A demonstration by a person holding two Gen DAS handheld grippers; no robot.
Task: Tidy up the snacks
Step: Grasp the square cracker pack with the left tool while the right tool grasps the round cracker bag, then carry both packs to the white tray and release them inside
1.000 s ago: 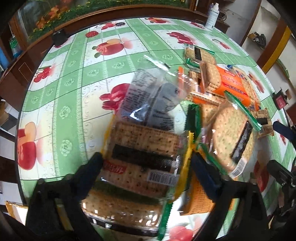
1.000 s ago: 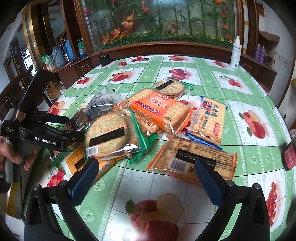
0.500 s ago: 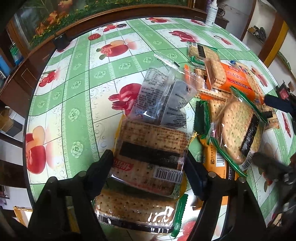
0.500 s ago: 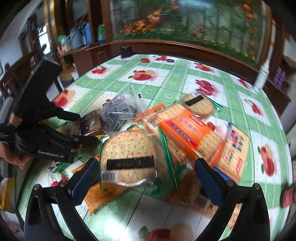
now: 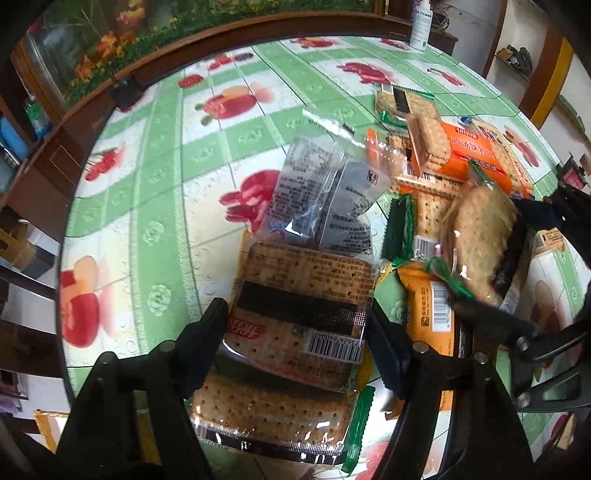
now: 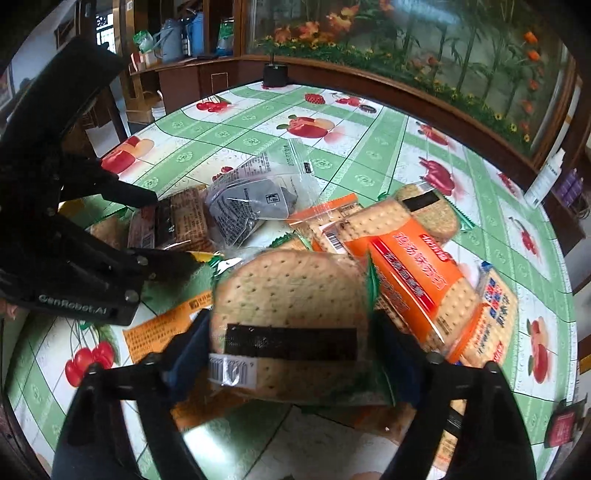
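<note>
A rectangular cracker pack [image 5: 303, 295] with a black stripe lies on top of another pack near the table's front. My left gripper [image 5: 295, 328] straddles it, jaws closing, both pads against the wrapper's sides. A round cracker pack [image 6: 288, 295] in a green-edged wrapper sits between the fingers of my right gripper [image 6: 291, 339], whose jaws are closing with the pads against its rim. In the left wrist view the round cracker pack [image 5: 476, 236] stands tilted up in the right gripper [image 5: 487, 254]. The left gripper [image 6: 173, 229] shows at the left of the right wrist view.
The green fruit-print tablecloth [image 5: 147, 184] bears a pile of snacks: a grey clear pouch [image 5: 325, 199], an orange cracker pack [image 6: 406, 266], a blue-and-white pack [image 6: 495, 314], a smaller round pack [image 5: 402, 99]. A white bottle [image 5: 421, 22] stands at the far edge.
The left jaws narrowed onto the rectangular pack. The right gripper slid left over the pile, rolled, and its jaws came in around the round pack, which now tilts up.
</note>
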